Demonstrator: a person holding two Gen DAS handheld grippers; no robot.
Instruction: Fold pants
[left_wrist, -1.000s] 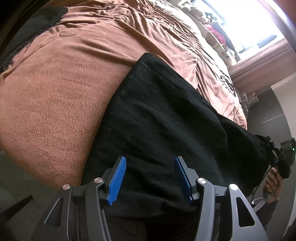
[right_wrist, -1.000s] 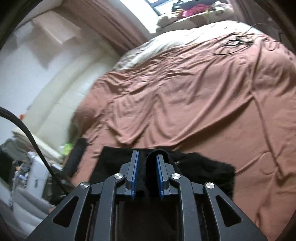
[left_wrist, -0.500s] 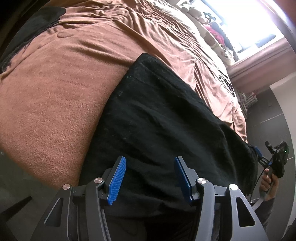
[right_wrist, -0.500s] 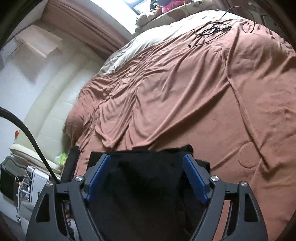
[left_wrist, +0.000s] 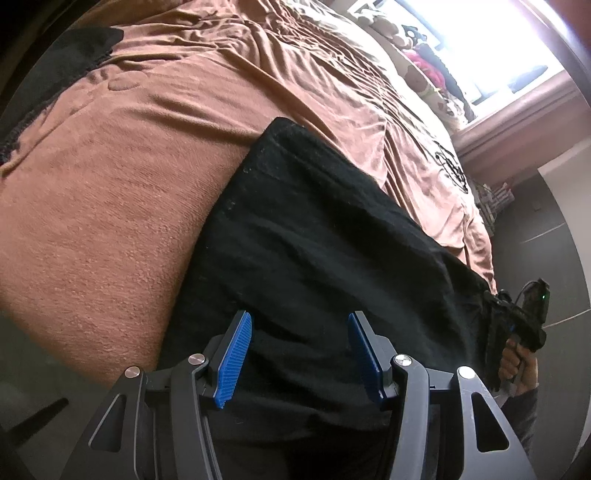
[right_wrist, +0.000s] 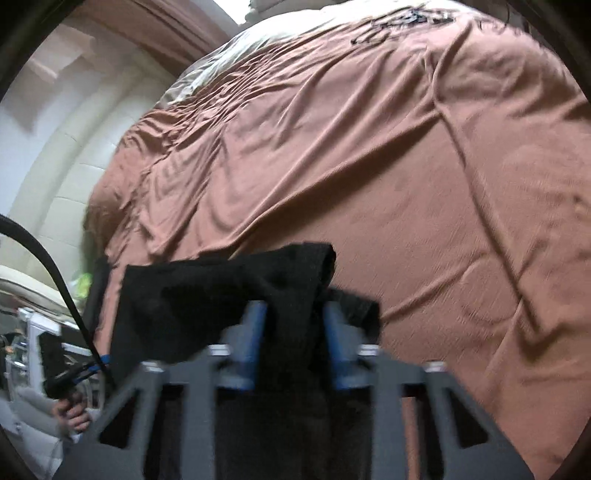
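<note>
Black pants (left_wrist: 314, 229) lie folded along the near edge of the brown bed cover (left_wrist: 110, 203). My left gripper (left_wrist: 300, 347) hovers over their near part, open, its blue pads apart with flat fabric below them. My right gripper (right_wrist: 293, 332) is closing its jaws on a raised bunch of the pants (right_wrist: 207, 295), which fills the gap between the blurred pads. From the left wrist, the right gripper (left_wrist: 524, 325) and the hand (left_wrist: 517, 365) that holds it show at the far end of the pants.
A tangle of black cable (left_wrist: 450, 166) lies on the cover near the window end. More dark cloth (left_wrist: 74, 48) lies at the bed's far corner. Soft toys (left_wrist: 424, 62) line the bright window sill. A padded headboard (right_wrist: 62, 177) borders the bed.
The right gripper let its fold go, opened wide, dropped toward the bed and closed on the pants again. The pants' far end sank flatter. The left gripper stayed still.
</note>
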